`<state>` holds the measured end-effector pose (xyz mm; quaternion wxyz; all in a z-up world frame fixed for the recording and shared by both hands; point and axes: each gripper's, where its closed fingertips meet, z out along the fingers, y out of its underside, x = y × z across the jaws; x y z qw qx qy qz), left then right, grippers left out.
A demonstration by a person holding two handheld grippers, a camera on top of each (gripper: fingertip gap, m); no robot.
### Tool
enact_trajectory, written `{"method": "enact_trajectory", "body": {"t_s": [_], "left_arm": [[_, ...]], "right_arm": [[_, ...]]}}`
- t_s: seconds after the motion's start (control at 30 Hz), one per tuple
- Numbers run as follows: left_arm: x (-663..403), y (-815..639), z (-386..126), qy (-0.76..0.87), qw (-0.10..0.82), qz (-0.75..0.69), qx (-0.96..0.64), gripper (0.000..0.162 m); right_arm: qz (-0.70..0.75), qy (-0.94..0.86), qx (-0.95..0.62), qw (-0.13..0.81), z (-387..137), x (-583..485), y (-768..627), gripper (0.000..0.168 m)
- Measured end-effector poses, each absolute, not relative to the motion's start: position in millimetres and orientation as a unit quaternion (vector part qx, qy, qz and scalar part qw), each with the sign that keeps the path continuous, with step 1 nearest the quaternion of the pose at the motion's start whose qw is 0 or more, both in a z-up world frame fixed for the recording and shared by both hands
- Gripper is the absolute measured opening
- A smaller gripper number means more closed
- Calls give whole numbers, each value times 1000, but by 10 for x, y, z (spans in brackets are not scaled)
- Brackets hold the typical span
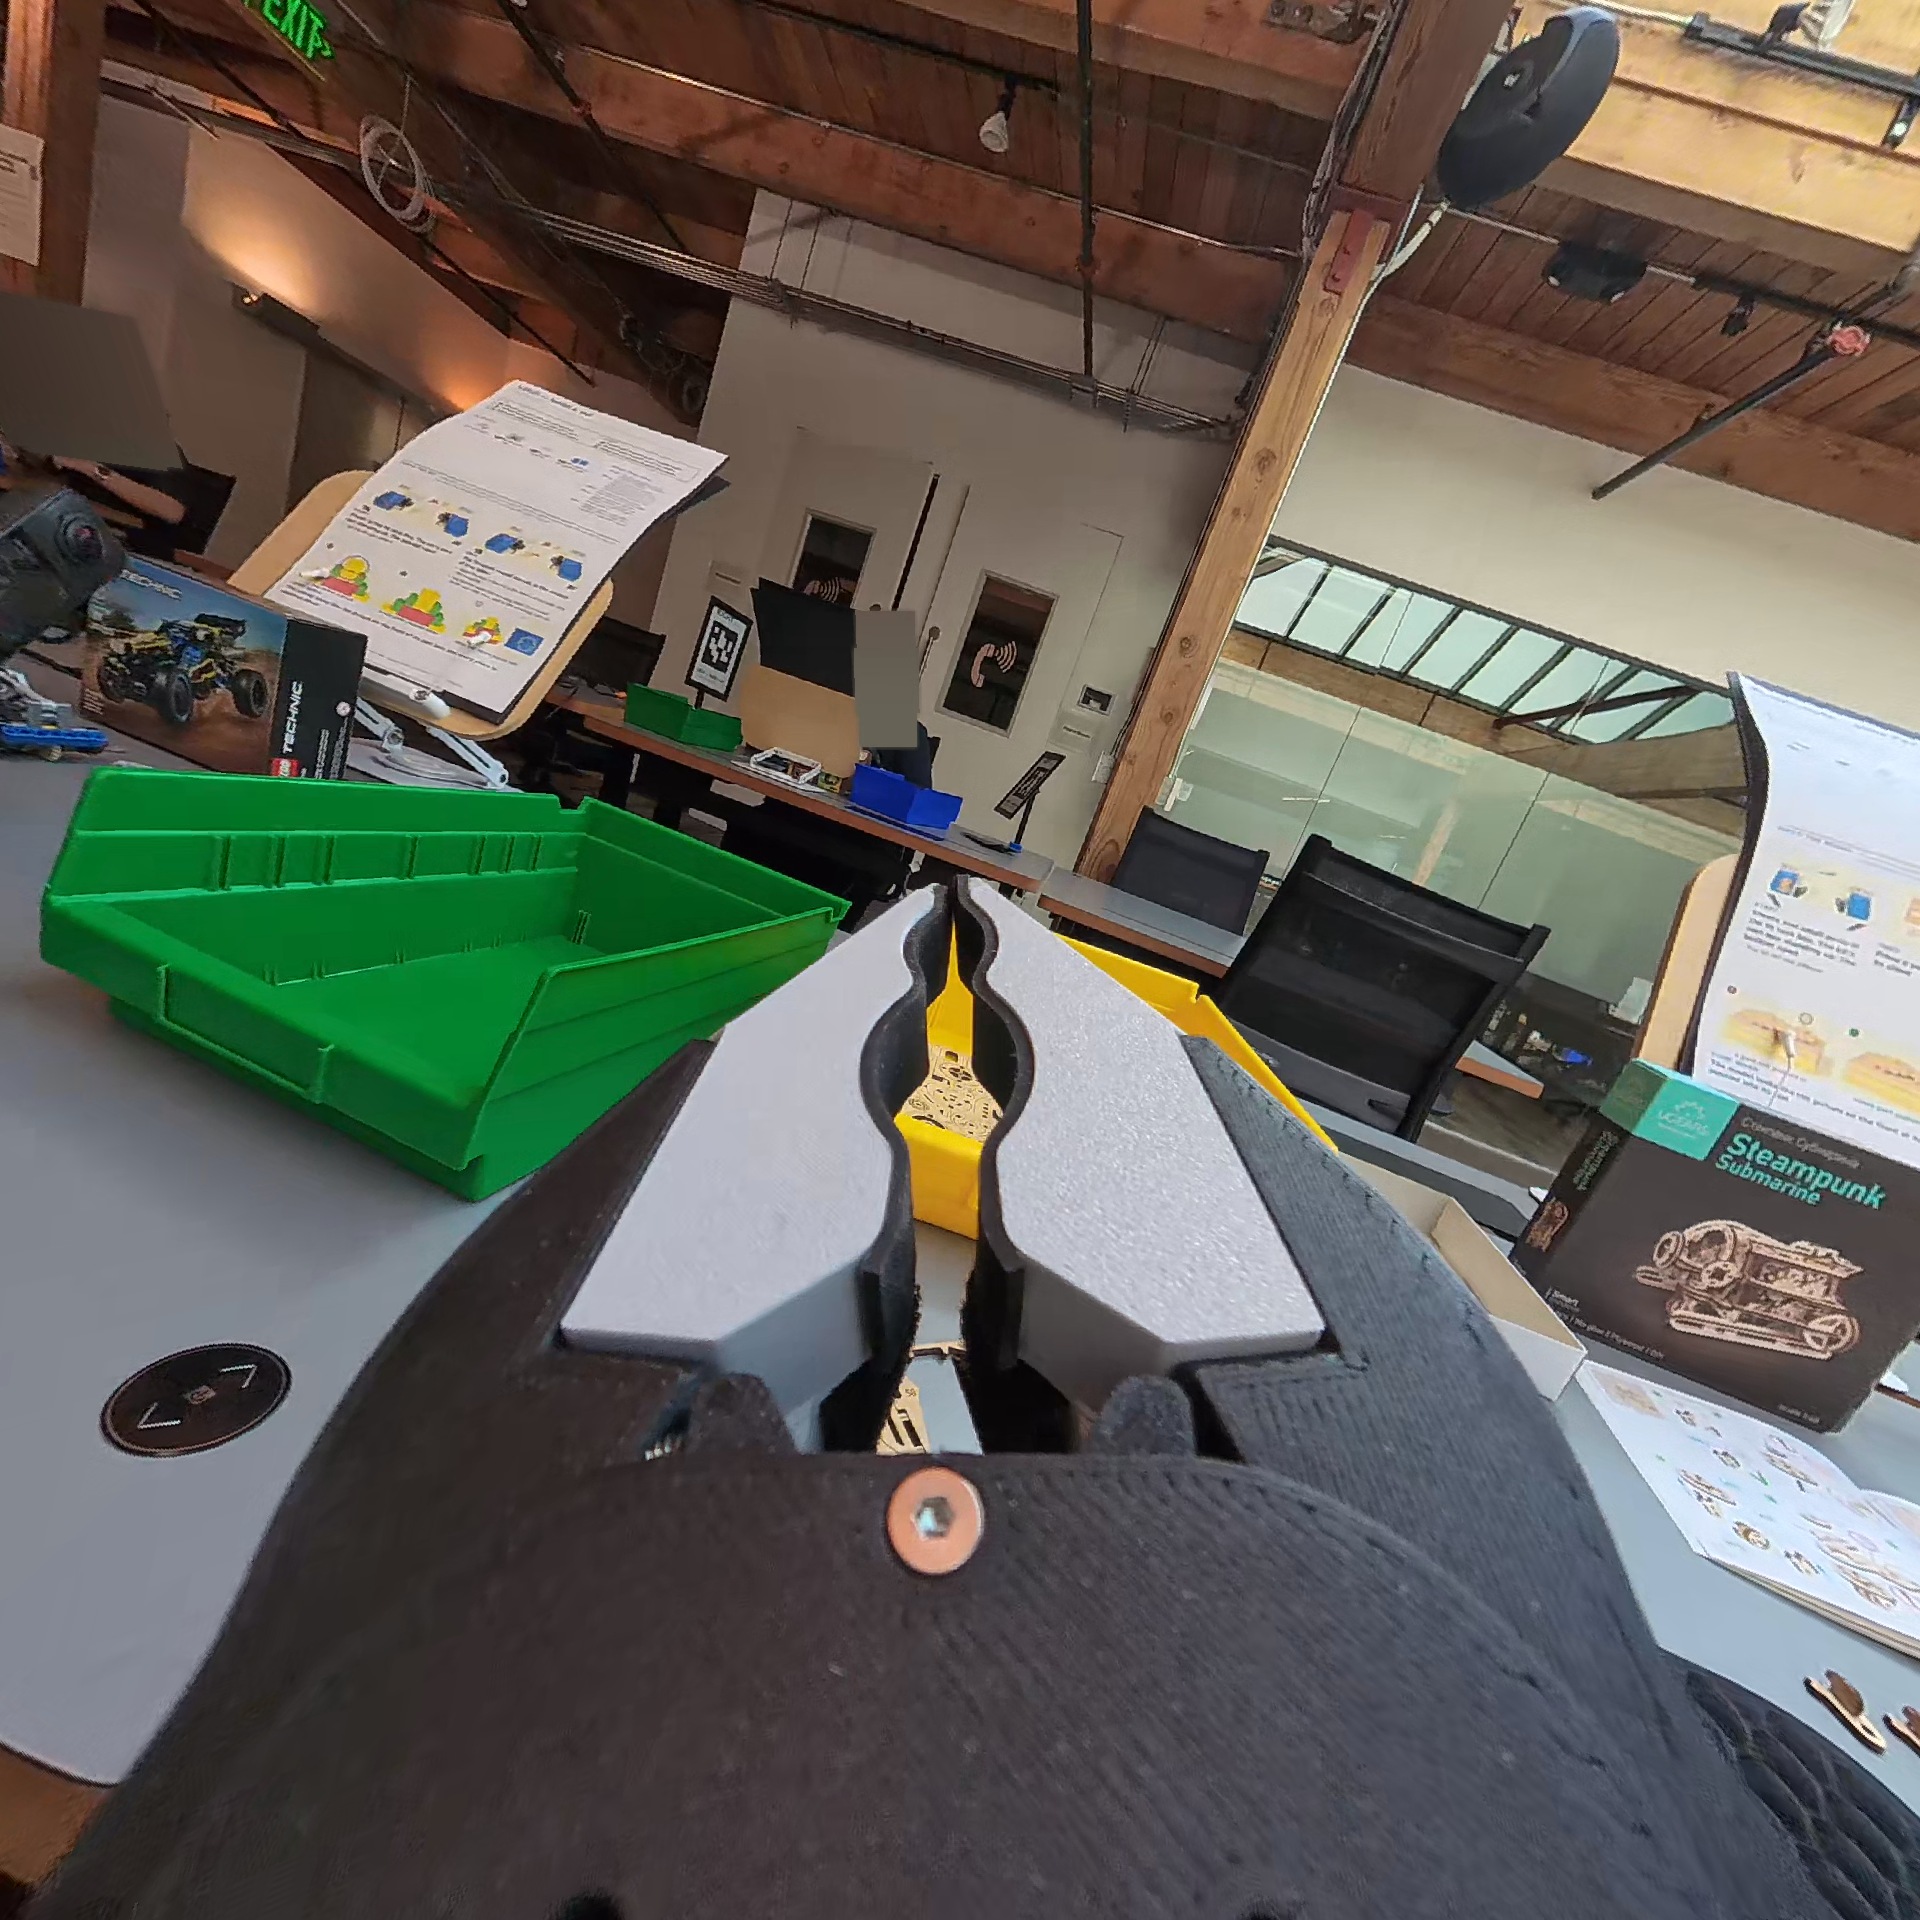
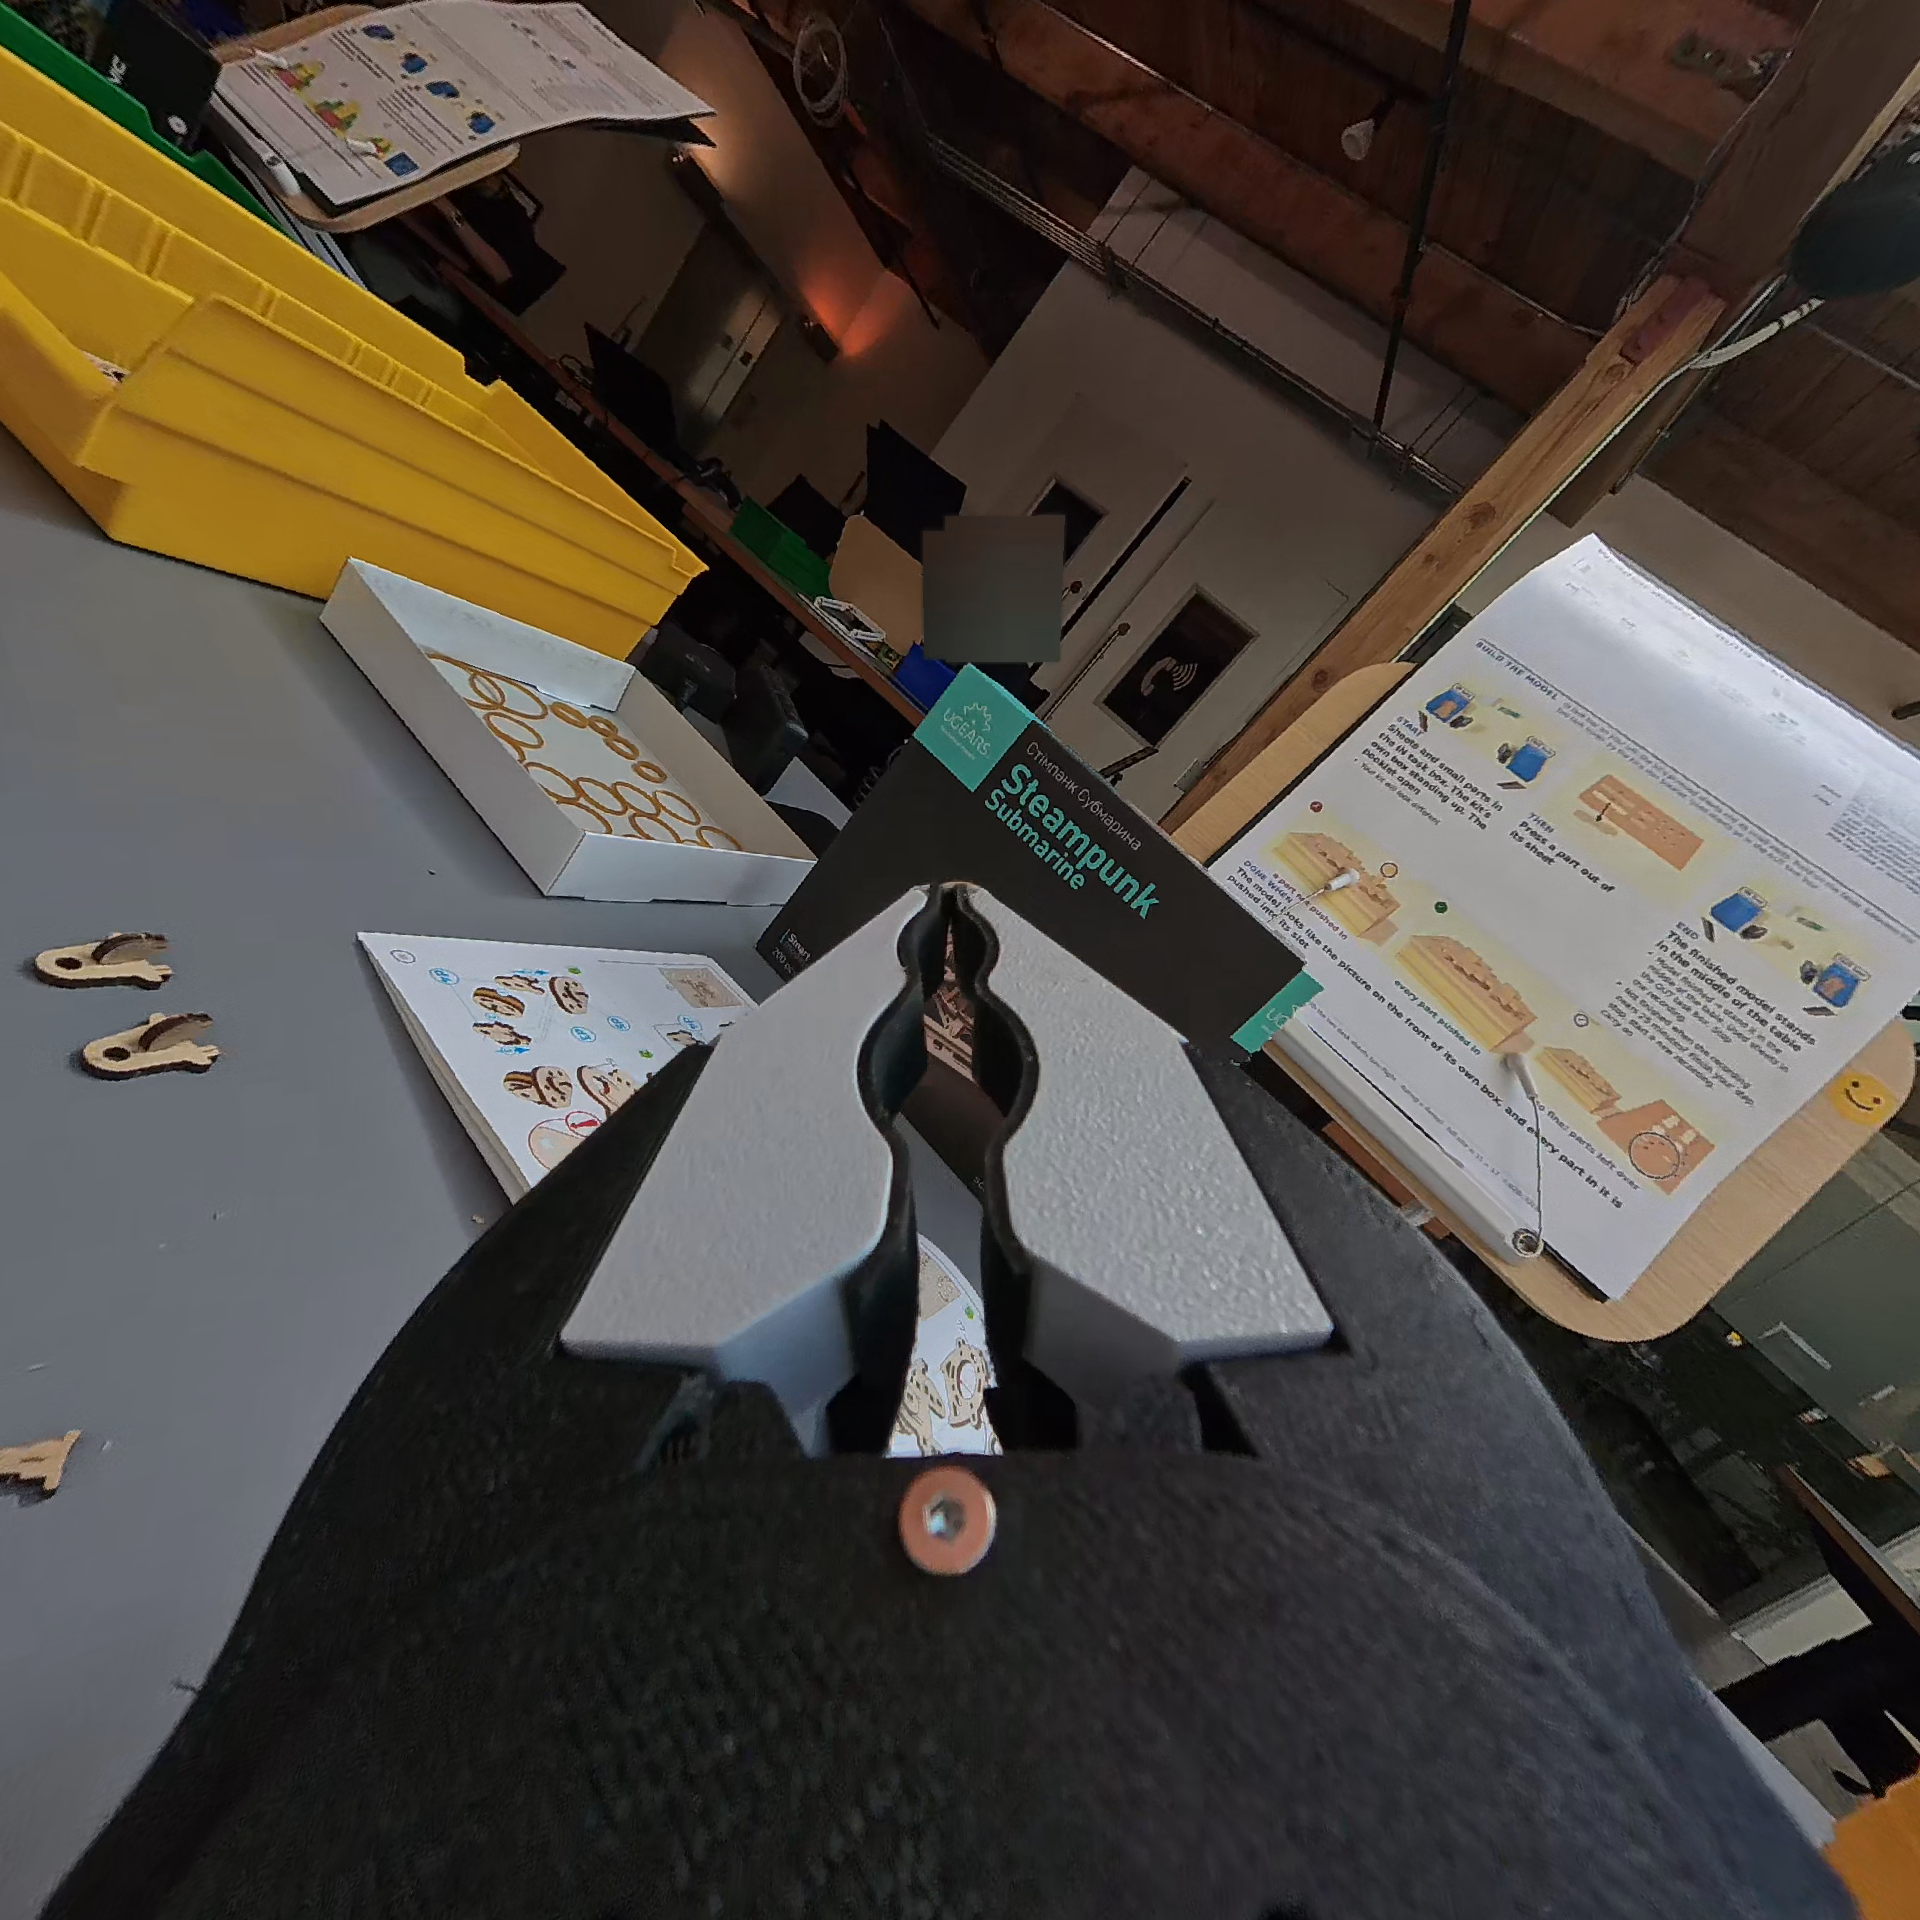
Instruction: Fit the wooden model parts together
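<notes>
My left gripper (image 1: pixel 956 896) is shut with its tips touching, and I see nothing between them. It hovers over the grey table (image 1: pixel 260 1247), pointing at a yellow bin (image 1: pixel 940 1174) that holds a wooden parts sheet (image 1: pixel 951 1096). My right gripper (image 2: pixel 948 902) is also shut and looks empty, pointing at the dark kit box (image 2: pixel 1039 883). Three small assembled wooden parts lie on the table to its left (image 2: pixel 104 958), (image 2: pixel 151 1044), (image 2: pixel 36 1460). Two of these wooden parts show at the left wrist view's lower right (image 1: pixel 1849 1704). A white tray (image 2: pixel 447 717) holds several wooden rings (image 2: pixel 582 774).
An empty green bin (image 1: pixel 416 997) stands left of the yellow bin (image 2: pixel 312 447). The open instruction booklet (image 2: pixel 540 1029) lies in front of the kit box (image 1: pixel 1714 1236). An instruction sheet on a wooden stand (image 2: pixel 1558 935) rises at the right. A round black disc (image 1: pixel 194 1397) is set in the table. My hands' fingertips stand some 55 cm from each other.
</notes>
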<state>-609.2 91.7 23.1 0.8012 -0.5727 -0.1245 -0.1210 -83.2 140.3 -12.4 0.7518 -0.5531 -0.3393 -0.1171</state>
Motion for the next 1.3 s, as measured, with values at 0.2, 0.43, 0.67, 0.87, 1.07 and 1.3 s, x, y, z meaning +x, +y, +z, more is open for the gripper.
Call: {"method": "enact_trajectory", "body": {"t_s": [0.2, 0.43, 0.67, 0.87, 1.07, 1.3], "left_arm": [[-6099, 954, 201, -130, 800, -130, -571, 0], [-6075, 972, 201, -129, 802, -131, -569, 0], [-6103, 929, 236, -136, 809, -129, -557, 0], [-6085, 948, 225, -134, 806, -136, -560, 0], [-6085, 949, 225, -134, 806, -146, -558, 0], [-6046, 938, 265, -134, 809, -171, -546, 0]], "right_arm": [[-131, -360, -561, 734, -219, -826, 1461, 0], [-137, -372, -569, 720, -288, -831, 1491, 0], [-147, -390, -564, 713, -308, -893, 1477, 0], [-150, -397, -564, 708, -327, -920, 1477, 0], [-152, -405, -565, 702, -348, -948, 1483, 0], [-147, -436, -586, 667, -474, -927, 1495, 0]]}}
